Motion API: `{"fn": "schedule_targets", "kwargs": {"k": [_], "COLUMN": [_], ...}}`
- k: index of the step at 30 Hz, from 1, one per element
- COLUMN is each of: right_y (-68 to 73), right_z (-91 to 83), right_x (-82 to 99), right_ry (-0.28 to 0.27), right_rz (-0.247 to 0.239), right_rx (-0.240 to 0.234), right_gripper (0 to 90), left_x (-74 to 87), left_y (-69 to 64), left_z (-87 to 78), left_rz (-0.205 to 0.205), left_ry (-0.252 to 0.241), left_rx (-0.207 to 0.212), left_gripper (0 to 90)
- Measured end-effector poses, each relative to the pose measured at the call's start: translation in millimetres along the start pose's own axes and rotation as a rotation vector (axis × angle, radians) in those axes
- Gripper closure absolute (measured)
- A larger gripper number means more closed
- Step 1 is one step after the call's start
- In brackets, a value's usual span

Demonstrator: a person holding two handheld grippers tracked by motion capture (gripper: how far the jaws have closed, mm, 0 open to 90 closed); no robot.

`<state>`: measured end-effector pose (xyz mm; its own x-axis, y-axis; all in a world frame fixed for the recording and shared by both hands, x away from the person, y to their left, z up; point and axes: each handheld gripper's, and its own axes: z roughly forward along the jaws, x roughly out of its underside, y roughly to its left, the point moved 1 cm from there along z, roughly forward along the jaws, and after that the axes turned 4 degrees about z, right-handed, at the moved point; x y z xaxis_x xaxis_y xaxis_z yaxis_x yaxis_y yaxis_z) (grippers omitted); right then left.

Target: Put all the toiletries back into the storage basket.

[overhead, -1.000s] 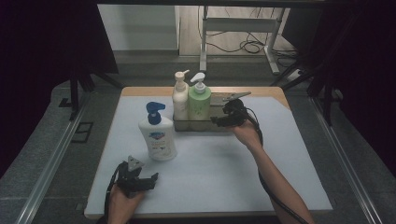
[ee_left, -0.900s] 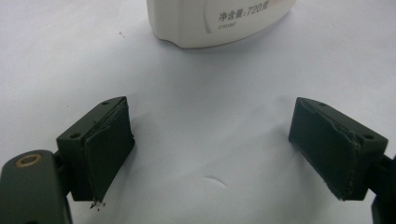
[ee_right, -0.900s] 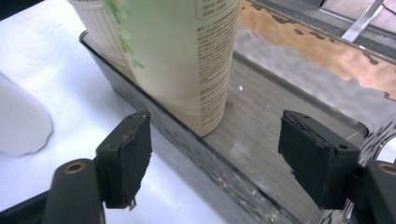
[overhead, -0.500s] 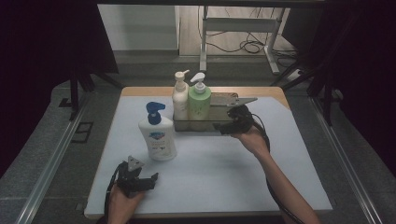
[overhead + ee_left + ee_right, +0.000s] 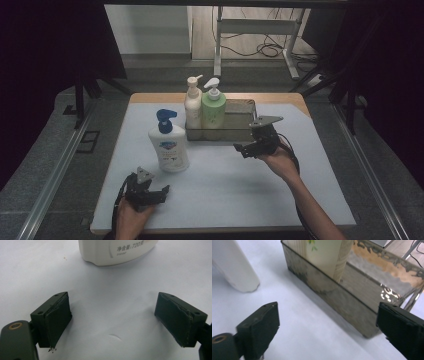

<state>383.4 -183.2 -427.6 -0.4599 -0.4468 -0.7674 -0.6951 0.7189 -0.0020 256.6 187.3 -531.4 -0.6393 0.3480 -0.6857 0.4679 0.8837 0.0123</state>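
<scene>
On the white tabletop (image 5: pixel 225 190) a shallow rectangular tray of dull, tarnished metal (image 5: pixel 240 131) stands near the far edge. In its left part stand two pump bottles, touching each other: a cream one (image 5: pixel 192 107) and a light green one (image 5: pixel 213 109). The right part of the tray is bare. The long axis of the tray runs left to right in the high view, along the far edge of the tabletop. Its walls are low and spotted with dark and orange stains.

A larger white pump bottle with a blue pump head (image 5: pixel 169 147) stands upright in front of the tray, at its left, apart from it; the blue spout points to the right.

The right hand-held gripper (image 5: pixel 245 149) is just in front of the right part of the tray; its jaws have just been opening and now stand wide, with nothing between them. The left hand-held gripper (image 5: pixel 162 192) rests near the front edge, jaws also wide apart and gripping nothing, with the white bottle (image 5: pixel 117 251) ahead of it.
</scene>
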Motion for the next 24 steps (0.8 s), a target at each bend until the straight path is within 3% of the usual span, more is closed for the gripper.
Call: {"fn": "schedule_targets", "kwargs": {"k": [4,12,24], "right_y": [2.3,8.3,9.7], "right_z": [-4.8,-16.4,-31.0], "right_x": [10.0,28.3,69.1], "right_ry": [0.014,0.026,0.030], "right_rz": [-0.009,-0.030,0.015], "right_rx": [0.001,0.008,0.021], "right_gripper": [0.0,0.0,0.0], "left_x": [0.0,0.0,-0.1], "left_y": [0.0,-0.1,0.0], "left_z": [0.0,0.0,-0.1], "left_rz": [0.000,-0.001,-0.001], "left_ry": [0.000,0.000,0.001], "left_rx": [0.000,0.000,0.000], "left_gripper": [13.1,13.1,13.0]}}
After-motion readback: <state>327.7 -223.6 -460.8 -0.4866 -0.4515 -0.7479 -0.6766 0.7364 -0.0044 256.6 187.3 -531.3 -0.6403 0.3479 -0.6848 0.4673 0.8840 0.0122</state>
